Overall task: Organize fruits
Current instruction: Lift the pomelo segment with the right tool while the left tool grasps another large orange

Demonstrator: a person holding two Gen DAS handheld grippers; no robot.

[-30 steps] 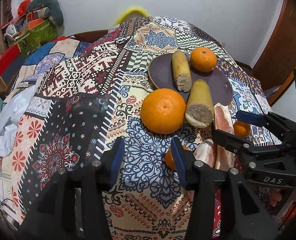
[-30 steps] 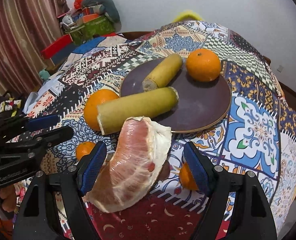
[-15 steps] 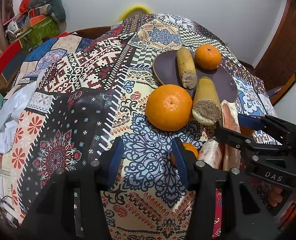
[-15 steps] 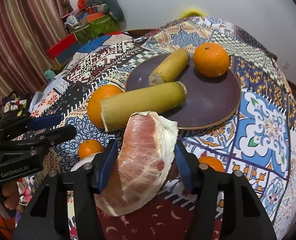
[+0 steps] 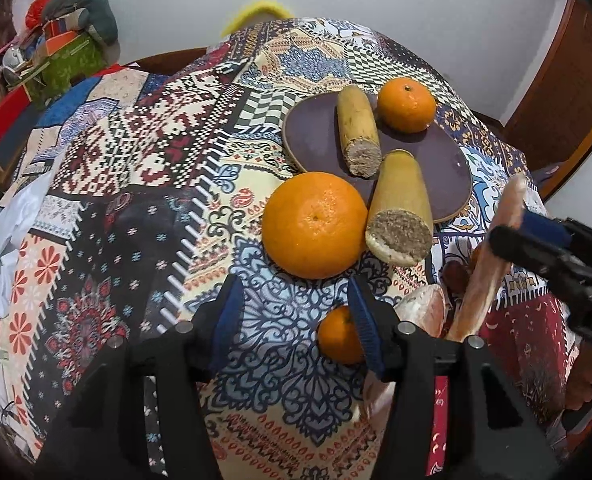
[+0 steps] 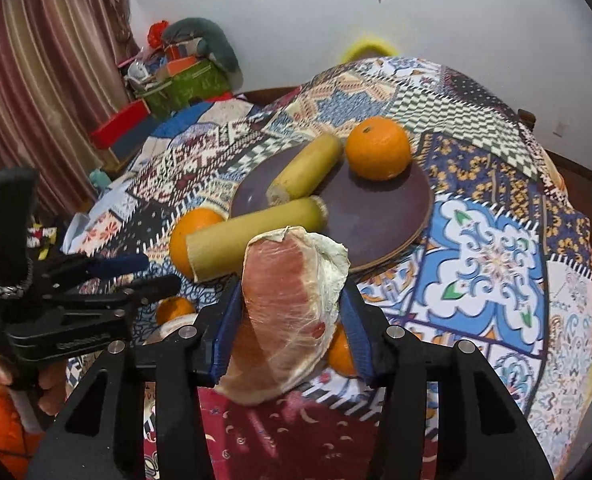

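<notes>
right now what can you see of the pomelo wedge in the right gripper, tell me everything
The pomelo wedge is a peeled segment: pink, glistening flesh under a thin translucent membrane, with ragged whitish pith along its top and right edge. It stands nearly upright, narrow side up, between the blue pads of the right gripper, whose jaws are closing onto its sides. It hangs in front of the dark plate. From the left wrist it shows edge-on as a thin pink strip.

2 wrist fisheyes, angled down over a patchwork-covered table (image 5: 144, 184)

Both look closely past their own fingers, sharing the dark round plate (image 5: 444, 160) (image 6: 376, 216).
</notes>
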